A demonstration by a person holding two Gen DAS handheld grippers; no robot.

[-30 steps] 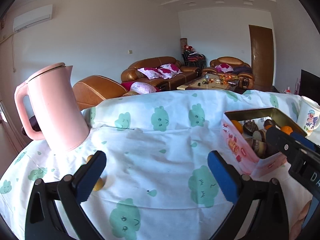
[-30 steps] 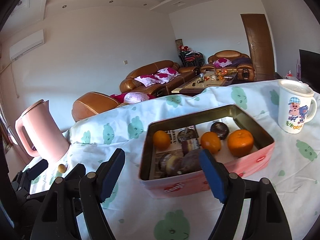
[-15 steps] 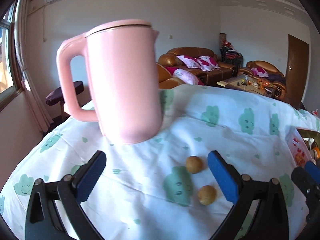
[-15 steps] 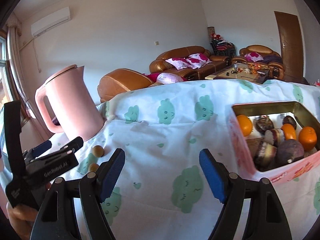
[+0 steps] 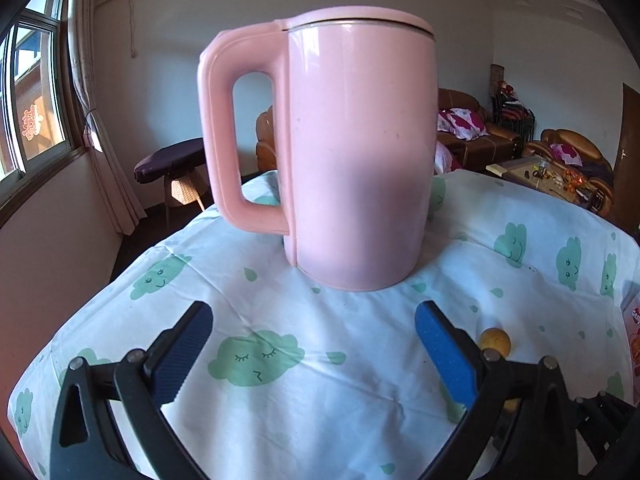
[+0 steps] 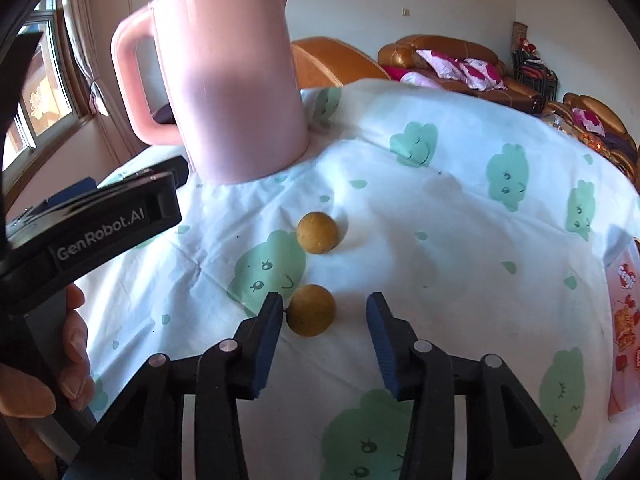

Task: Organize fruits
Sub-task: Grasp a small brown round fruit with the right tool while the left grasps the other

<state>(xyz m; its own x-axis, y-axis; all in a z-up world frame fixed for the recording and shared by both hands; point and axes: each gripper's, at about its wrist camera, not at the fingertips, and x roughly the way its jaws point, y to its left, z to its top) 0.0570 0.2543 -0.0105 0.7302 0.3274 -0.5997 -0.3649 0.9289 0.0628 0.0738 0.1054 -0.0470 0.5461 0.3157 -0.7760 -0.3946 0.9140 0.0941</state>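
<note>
1. In the right wrist view, our right gripper [image 6: 324,314] pointed down at a tablecloth [image 6: 460,216] printed with green clouds, low in the middle of the frame.
2. Its jaws had just been closing and stood partly open, with a small brown round fruit [image 6: 311,310] between them.
3. That fruit lay against the tip of the left-hand finger [image 6: 267,332]; the right-hand pad stood clear of it, so nothing was gripped.
4. A second brown fruit [image 6: 317,233] lay on the cloth just above the first, near the centre of the frame, apart from the gripper.
5. A pink kettle [image 6: 228,76] stood upright in the upper left of that view, its handle turned to the left.
6. At the left edge we saw the black body of our left gripper [image 6: 86,226], with a hand [image 6: 60,364] wrapped round its handle below.
7. A pink printed box [image 6: 626,320] showed at the right edge; we could not see inside it.
8. In the left wrist view, our left gripper [image 5: 312,344] had its jaws wide apart across the bottom of the frame, holding nothing, only bare cloth between the blue pads.
9. The kettle [image 5: 356,152] filled the middle of that view, beyond the fingertips and apart from them.
10. One brown fruit [image 5: 495,342] peeked out in the lower right, just behind the right-hand finger, outside the jaws.
11. Brown sofas [image 5: 476,136] and a window [image 5: 28,96] sat far behind, at the right and left edges.
</note>
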